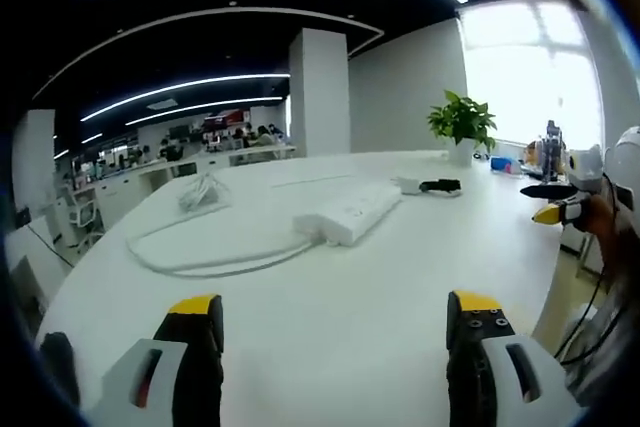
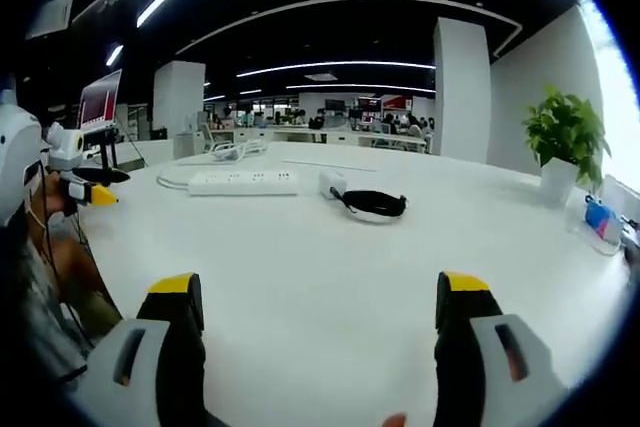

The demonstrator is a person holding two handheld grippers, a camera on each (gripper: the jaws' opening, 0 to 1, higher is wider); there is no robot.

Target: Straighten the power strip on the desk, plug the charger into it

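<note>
Yellow-tipped jaws of the left gripper stand wide apart, holding nothing, above the white desk; the right gripper is likewise spread and empty. Beyond, the white power strip lies askew with its cord looped alongside; the white charger with its coiled black cable rests just beside the strip; a potted plant stands near the window
</note>
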